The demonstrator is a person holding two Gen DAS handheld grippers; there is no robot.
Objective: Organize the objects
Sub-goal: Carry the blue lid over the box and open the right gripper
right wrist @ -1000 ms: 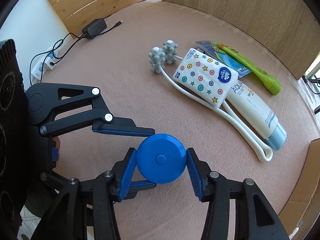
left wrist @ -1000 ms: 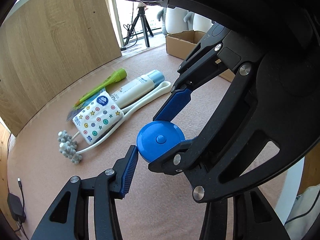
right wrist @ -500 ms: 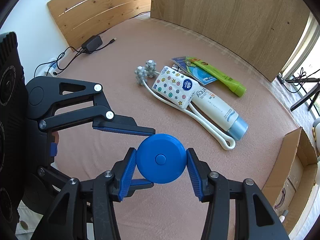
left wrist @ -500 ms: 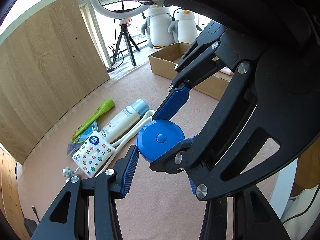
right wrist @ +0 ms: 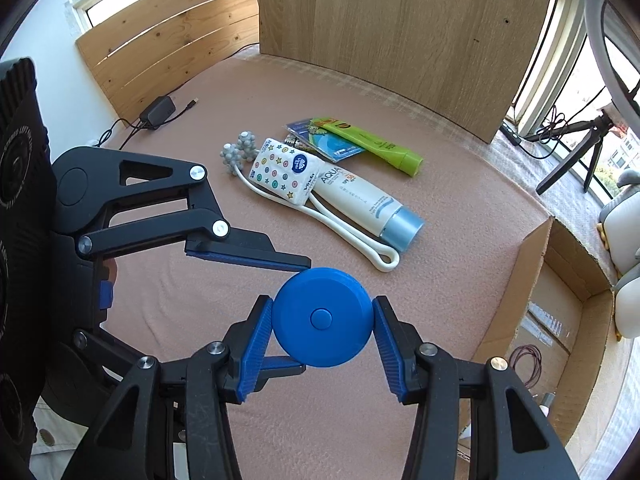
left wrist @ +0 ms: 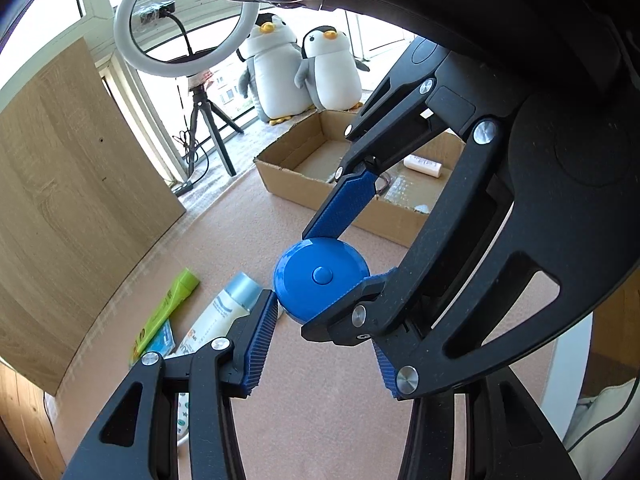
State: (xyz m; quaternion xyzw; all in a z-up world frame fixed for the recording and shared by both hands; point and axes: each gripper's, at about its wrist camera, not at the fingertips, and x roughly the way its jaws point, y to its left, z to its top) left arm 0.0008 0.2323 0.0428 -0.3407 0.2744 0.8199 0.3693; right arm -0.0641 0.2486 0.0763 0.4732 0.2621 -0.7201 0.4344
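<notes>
right gripper [right wrist: 323, 338]: pointing steeply down at the mat, both blue pads pressed on the sides of the blue round case [right wrist: 322, 317], jaws about half closed around it. Solid pinch, flat face with the little button looking up at the camera.
left gripper [left wrist: 324, 300]: comes in from the other side, tilted down too, but less steeply. One pad sits right at the case's edge and the other finger is hidden behind the right gripper's frame, so I can't really tell if it's gripping or just framing it.
blue round case: up off the pink mat [right wrist: 304, 92], hanging between the two tools, not resting on anything.
cardboard box [left wrist: 304, 168]: open, sitting at the mat's far edge past the case, a small white tube thing inside.
leftover pile: tissue pack [right wrist: 286, 170], white sunscreen tube [right wrist: 360, 200], green tube [right wrist: 376, 146] and a white massager [right wrist: 308, 216] lying together on the mat, well apart from the case.
background: two plush penguins [left wrist: 304, 68] and a ring light [left wrist: 184, 24] behind the box.
</notes>
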